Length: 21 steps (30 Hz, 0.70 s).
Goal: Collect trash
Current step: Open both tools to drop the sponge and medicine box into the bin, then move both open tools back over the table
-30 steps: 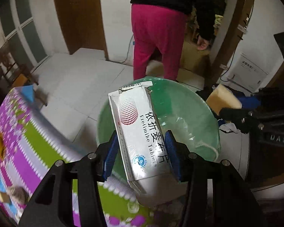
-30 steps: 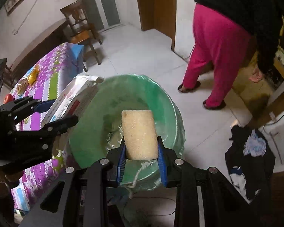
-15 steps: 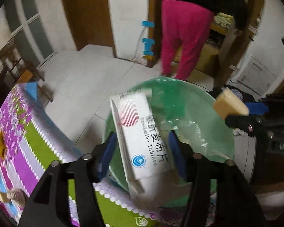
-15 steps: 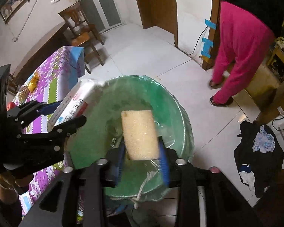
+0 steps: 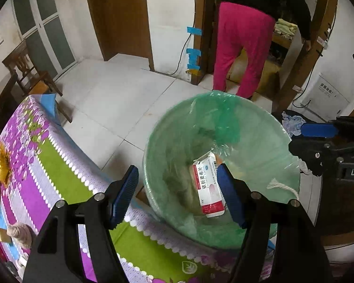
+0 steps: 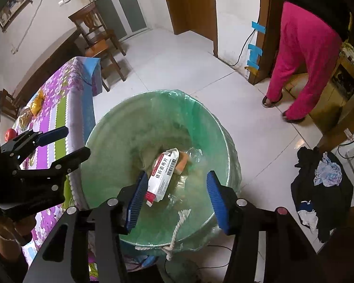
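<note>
A bin lined with a green bag (image 5: 153,146) (image 6: 94,141) stands on the floor beside the table. A white and red tablet box (image 5: 208,186) (image 6: 162,174) lies inside it, against a yellow sponge (image 6: 183,161). My left gripper (image 5: 177,195) hovers over the bin's near rim. Its jaws are opening and nothing is between them. My right gripper (image 6: 177,202) hangs over the bin too, jaws closing on empty air. Each gripper shows in the other's view, the right (image 5: 311,143) and the left (image 6: 66,146).
A table with a purple and green cloth (image 5: 47,165) (image 6: 61,94) touches the bin and carries snack wrappers and an apple (image 6: 10,134). A person in pink trousers (image 5: 243,47) (image 6: 304,59) bends at the doorway. A wooden chair (image 6: 99,40) and dark clothes (image 6: 323,184) are on the floor.
Both grippers have let go. The tablet box fell from the left one and the sponge from the right one into the bin. The person has moved toward the doorway.
</note>
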Each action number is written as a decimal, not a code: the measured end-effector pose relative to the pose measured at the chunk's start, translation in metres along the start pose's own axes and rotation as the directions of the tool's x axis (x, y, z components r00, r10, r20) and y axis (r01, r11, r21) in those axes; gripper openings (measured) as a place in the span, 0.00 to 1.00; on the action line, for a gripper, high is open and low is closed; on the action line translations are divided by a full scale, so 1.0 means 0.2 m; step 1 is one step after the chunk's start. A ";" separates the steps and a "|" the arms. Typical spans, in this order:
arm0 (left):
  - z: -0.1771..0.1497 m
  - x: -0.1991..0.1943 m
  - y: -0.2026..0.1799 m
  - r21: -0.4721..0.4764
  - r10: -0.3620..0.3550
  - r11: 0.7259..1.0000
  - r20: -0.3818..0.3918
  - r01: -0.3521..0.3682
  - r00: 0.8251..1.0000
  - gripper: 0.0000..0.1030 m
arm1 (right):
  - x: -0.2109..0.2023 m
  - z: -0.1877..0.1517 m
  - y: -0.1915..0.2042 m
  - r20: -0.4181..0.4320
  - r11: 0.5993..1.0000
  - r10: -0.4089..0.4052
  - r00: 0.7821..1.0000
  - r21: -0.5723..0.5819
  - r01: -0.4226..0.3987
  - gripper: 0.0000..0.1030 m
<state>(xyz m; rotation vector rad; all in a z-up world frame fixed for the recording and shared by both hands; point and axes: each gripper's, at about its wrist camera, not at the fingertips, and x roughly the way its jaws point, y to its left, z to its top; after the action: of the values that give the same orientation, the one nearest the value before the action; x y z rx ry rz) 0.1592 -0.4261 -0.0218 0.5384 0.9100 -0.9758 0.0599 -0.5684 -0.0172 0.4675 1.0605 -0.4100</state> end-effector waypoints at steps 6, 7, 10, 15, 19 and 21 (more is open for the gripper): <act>-0.09 -0.05 0.04 -0.010 0.044 0.999 0.021 -0.044 0.999 0.64 | 0.01 -0.02 0.05 0.005 1.000 -0.008 1.000 -0.030 0.008 0.53; -0.11 -0.06 0.05 -0.009 0.056 0.998 0.024 -0.056 0.998 0.64 | 0.01 -0.02 0.07 0.006 0.999 -0.009 1.000 -0.035 0.009 0.53; -0.14 -0.08 0.06 -0.010 0.109 0.994 0.036 -0.109 0.993 0.64 | 0.02 -0.04 0.14 0.040 0.997 -0.044 0.998 -0.057 0.046 0.53; -0.18 -0.18 0.07 -0.037 0.192 0.981 0.109 -0.189 0.975 0.64 | -0.04 -0.08 0.22 0.158 0.994 -0.069 0.985 -0.073 0.081 0.53; -0.22 -0.26 0.11 -0.079 0.271 0.962 0.170 -0.262 0.947 0.64 | -0.11 -0.13 0.32 0.282 0.990 -0.077 0.956 -0.095 0.107 0.53; -0.25 -0.29 0.14 -0.102 0.290 0.956 0.178 -0.276 0.940 0.65 | -0.13 -0.15 0.38 0.300 0.989 -0.058 0.952 -0.111 0.095 0.53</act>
<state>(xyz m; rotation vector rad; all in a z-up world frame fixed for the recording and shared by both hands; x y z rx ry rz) 0.1485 -0.3486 0.0002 0.4868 0.6718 -0.7142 0.0674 -0.4858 0.0069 0.2437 0.8089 -0.4641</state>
